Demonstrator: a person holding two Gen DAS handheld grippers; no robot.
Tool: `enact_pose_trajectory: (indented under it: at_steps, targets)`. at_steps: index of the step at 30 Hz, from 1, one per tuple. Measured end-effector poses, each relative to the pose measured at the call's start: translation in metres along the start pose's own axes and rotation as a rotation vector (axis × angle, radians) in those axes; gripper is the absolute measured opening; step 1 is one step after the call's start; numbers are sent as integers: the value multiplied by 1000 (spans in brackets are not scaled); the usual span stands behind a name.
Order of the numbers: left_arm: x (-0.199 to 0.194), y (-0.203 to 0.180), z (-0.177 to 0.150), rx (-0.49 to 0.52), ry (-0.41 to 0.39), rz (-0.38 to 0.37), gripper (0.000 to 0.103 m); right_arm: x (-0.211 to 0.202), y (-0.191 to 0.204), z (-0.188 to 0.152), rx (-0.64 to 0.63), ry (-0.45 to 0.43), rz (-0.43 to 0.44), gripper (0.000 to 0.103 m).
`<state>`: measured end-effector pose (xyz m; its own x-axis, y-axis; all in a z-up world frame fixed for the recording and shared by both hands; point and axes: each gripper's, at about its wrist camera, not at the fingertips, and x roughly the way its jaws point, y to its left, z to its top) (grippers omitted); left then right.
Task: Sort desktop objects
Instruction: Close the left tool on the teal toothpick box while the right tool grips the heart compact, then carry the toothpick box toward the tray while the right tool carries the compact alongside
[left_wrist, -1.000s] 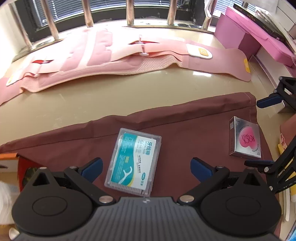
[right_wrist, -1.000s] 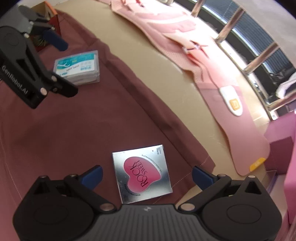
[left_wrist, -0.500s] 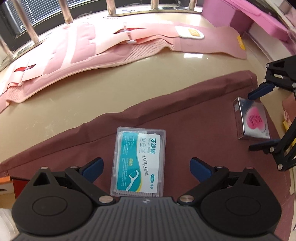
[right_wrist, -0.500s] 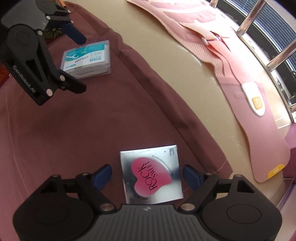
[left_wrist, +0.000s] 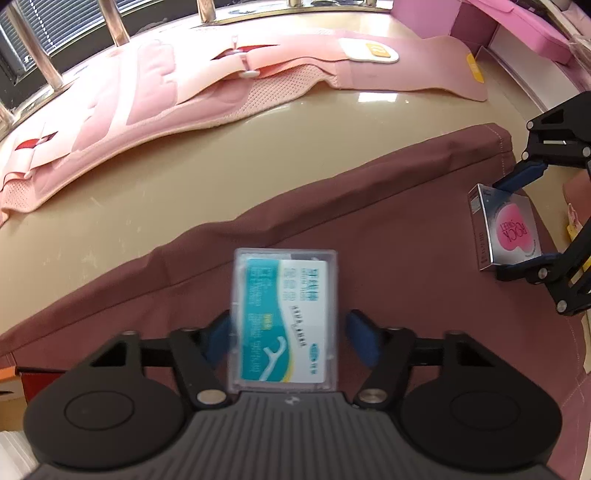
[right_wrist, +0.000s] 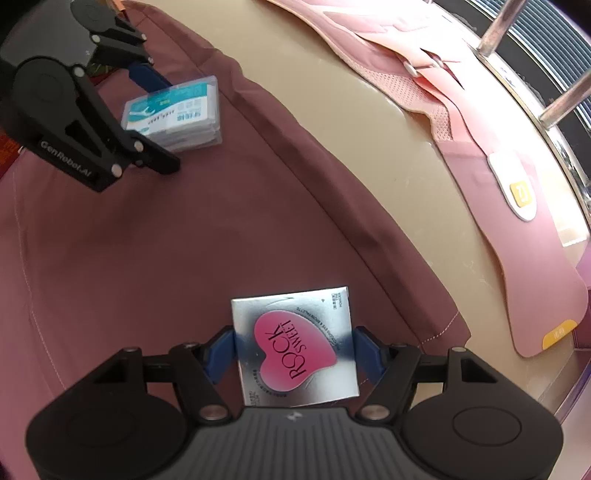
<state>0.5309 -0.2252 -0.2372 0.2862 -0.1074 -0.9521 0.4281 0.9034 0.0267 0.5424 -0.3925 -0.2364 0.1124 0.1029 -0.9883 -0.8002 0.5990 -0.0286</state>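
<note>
2 grippers, 2 boxes, both on the maroon cloth (left_wrist: 406, 221). My left gripper (left_wrist: 286, 338) has its blue pads against the long sides of the floss box (left_wrist: 284, 314), a clear case with a teal and white label; the left pad touches the box edge, the right pad sits just at the other edge, so I am closing on it or already gripping. The box looks slightly blurred in my left camera. From my right camera the same floss box (right_wrist: 173, 114) shows between the left jaws, resting on the cloth.

My right gripper (right_wrist: 293, 347) clamps the silver box (right_wrist: 295, 347) with the pink heart, 1 blue pad pressed on each side. In my left camera that silver box (left_wrist: 506, 229) sits far off to the right of my left jaws, held between the right gripper (left_wrist: 517, 218) fingers near the cloth's edge.

Ahead of both jaws lies the beige table (left_wrist: 221, 184), and beyond it a pink padded belt (left_wrist: 184, 92) stretched flat.
</note>
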Motion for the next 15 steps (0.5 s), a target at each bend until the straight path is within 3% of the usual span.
enact_pose_trajectory:
  at_steps: [8, 15]
  targets:
    - [-4, -9, 1, 48, -12, 3, 57, -6, 14, -5, 2, -25, -60, 67]
    - [-25, -17, -9, 1, -56, -26, 57, -18, 28, -19, 23, -58, -76, 67]
